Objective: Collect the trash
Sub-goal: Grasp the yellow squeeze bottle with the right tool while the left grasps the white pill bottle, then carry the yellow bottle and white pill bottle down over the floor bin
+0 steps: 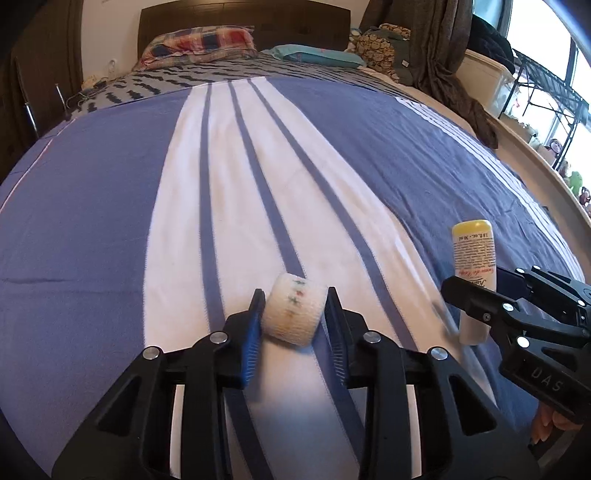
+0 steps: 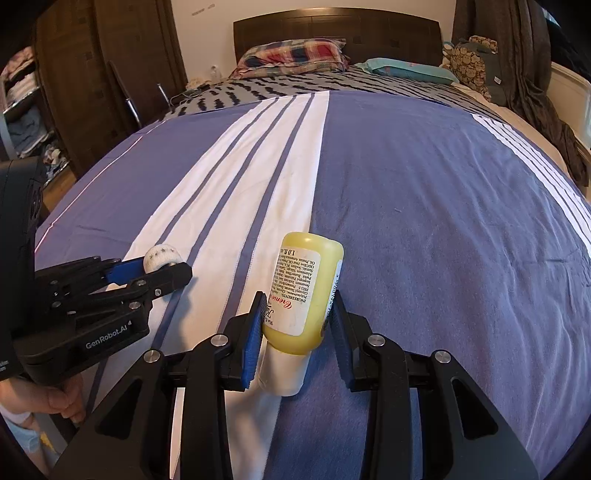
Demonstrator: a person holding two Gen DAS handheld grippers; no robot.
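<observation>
Pickup was underway: left gripper clamped the bandage roll, right gripper, at three o'clock, clamped the lotion bottle; lifting both should follow.

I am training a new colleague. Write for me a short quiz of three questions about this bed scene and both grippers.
1. True or false: the right gripper holds a yellow bottle.
2. What sits between the left gripper pads?
A. pillow
B. white bandage roll
C. bottle
3. Which way does the bottle's white cap point?

Key:
1. True.
2. B.
3. Toward the camera, away from the headboard.
</observation>
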